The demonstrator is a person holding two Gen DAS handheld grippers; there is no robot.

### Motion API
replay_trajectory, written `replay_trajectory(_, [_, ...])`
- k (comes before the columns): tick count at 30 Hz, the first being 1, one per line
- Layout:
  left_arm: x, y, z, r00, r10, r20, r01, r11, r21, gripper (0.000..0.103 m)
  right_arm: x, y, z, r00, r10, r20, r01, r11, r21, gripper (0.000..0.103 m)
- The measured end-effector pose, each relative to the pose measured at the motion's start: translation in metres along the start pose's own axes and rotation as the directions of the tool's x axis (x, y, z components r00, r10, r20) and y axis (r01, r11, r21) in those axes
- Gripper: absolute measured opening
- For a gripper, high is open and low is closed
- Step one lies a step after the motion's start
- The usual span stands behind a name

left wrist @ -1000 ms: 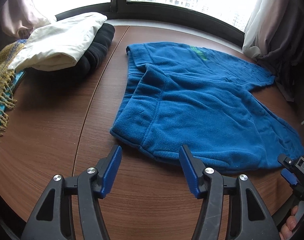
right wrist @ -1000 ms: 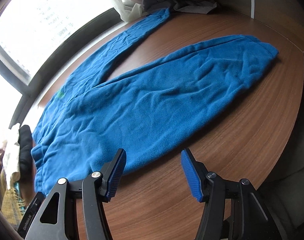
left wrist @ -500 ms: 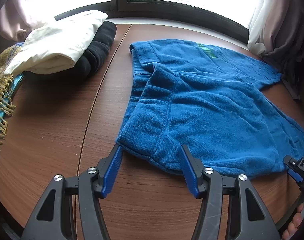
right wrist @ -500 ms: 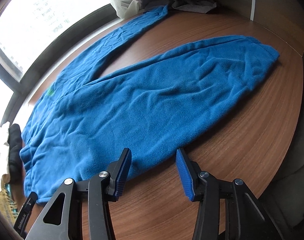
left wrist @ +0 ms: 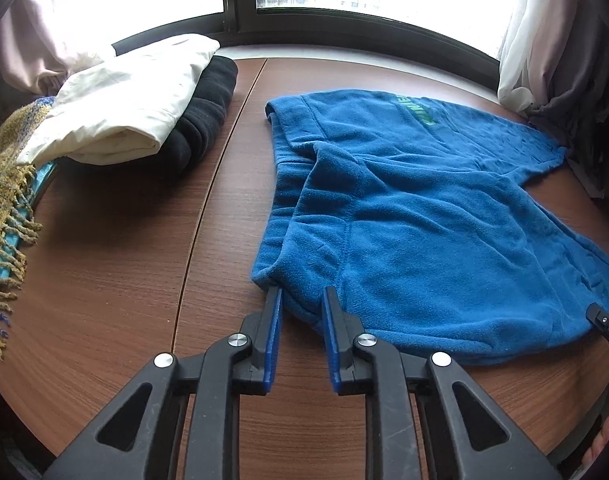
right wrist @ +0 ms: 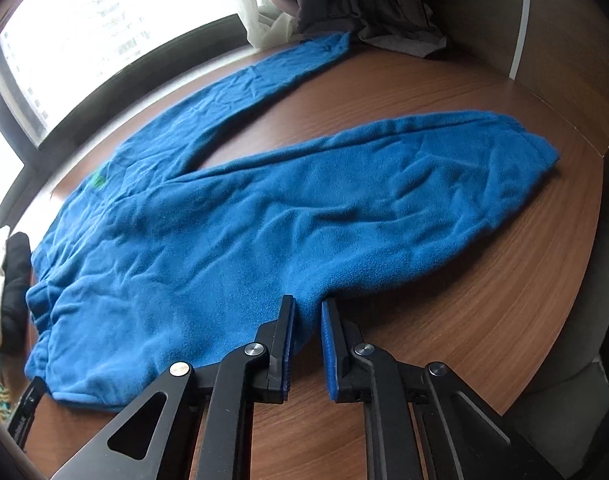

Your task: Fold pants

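Left wrist: pants [left wrist: 404,216] waistband corner between closing left gripper [left wrist: 302,300] jaws.

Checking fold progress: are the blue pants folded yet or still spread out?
Spread out. The blue pants lie flat on the table, both legs apart in a V, no layer doubled over.

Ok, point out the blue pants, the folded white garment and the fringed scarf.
blue pants [right wrist: 264,240]: right wrist view, on the near leg.
folded white garment [left wrist: 132,100]: left wrist view, on its top face.
fringed scarf [left wrist: 4,184]: left wrist view, on the woven part above the fringe.
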State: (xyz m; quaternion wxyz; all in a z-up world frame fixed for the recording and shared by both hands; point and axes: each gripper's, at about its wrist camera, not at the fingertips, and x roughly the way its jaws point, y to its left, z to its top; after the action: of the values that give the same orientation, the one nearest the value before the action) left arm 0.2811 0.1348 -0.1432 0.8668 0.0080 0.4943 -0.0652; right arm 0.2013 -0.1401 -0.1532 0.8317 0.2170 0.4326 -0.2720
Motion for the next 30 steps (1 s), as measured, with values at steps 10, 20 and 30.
replay_trajectory(10, [-0.024, -0.007, 0.013, 0.999, -0.026, 0.043, 0.028, 0.999, -0.027, 0.002, -0.046, 0.009, 0.024, 0.984, 0.061, 0.170, -0.039, 0.991, -0.130, 0.012])
replay_trajectory(20, [-0.017, -0.002, 0.000, 1.000, 0.007, 0.015, -0.006, 0.992, -0.127, 0.038, -0.040, 0.013, 0.034, 0.987, 0.114, 0.113, -0.090, 0.976, -0.200, 0.012])
replay_trajectory(30, [0.011, 0.015, 0.002, 0.999, -0.006, -0.031, 0.000, 0.978, -0.209, 0.044, -0.025, 0.037, 0.030, 0.990, 0.097, 0.106, -0.067, 0.962, -0.263, 0.012])
